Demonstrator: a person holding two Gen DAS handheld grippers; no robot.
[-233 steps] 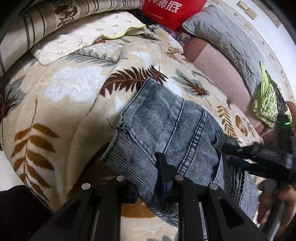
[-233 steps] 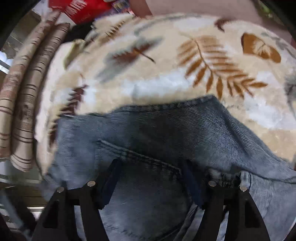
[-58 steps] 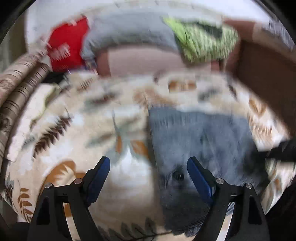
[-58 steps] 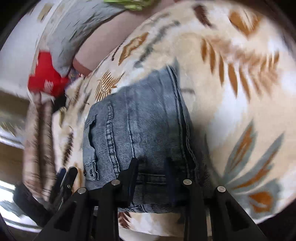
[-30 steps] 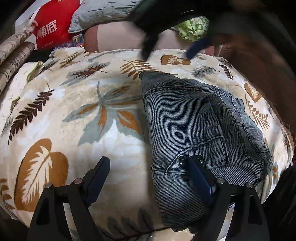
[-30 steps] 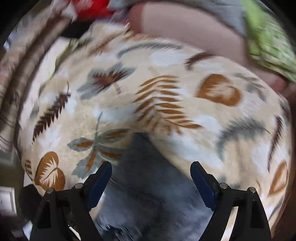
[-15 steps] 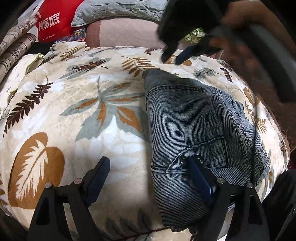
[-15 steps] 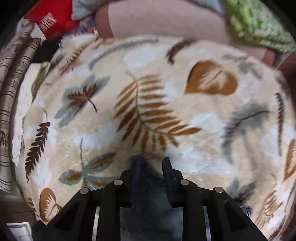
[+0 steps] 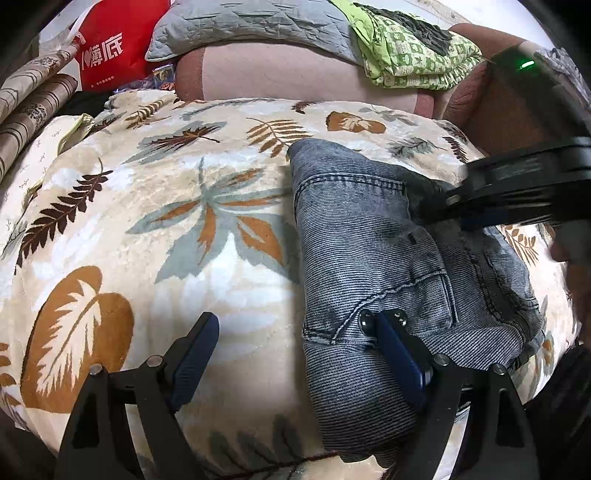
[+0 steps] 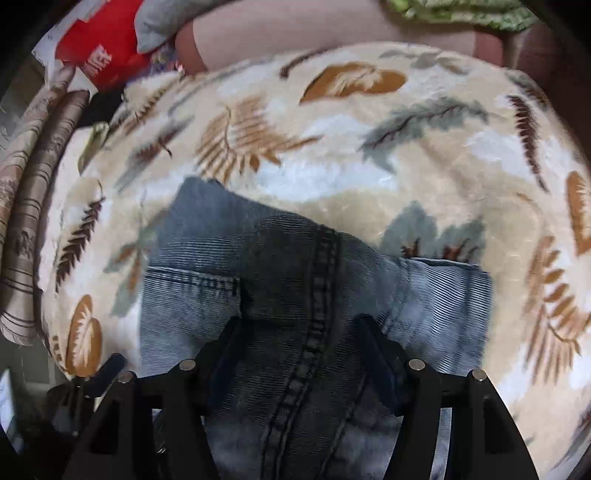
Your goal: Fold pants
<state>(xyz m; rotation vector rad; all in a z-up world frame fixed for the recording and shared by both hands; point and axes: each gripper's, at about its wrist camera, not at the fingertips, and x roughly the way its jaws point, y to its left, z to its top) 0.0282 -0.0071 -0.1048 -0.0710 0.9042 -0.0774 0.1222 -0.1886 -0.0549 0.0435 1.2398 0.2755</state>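
Our right tool [image 10: 299,354] sits low over the pants [image 10: 280,295], its two fingers apart with a raised dark ridge of denim and its double-stitched seam running up between them; we cannot tell whether the pads are pinching that ridge or only straddling it. From the left wrist view the same right tool [image 9: 439,208] comes in from the right side and meets the far-right part of the bundle, near the stitched upper edge. Our left tool [image 9: 291,350] is released, jaws wide: its right finger lies against the pocket rivets at the near end of the pants [image 9: 369,258], while its left finger hangs over bare blanket [image 9: 147,221]. The jeans lie as a compact folded bundle on the leaf-print blanket covering the bed, long axis running away from the left tool toward the pillows [image 9: 258,22], with the bundle offset to the right of that tool's centre line. We judge the right tool is nearer the loose, bunched side, so any next tuck or flattening turns on it working across the short axis toward the left tool.
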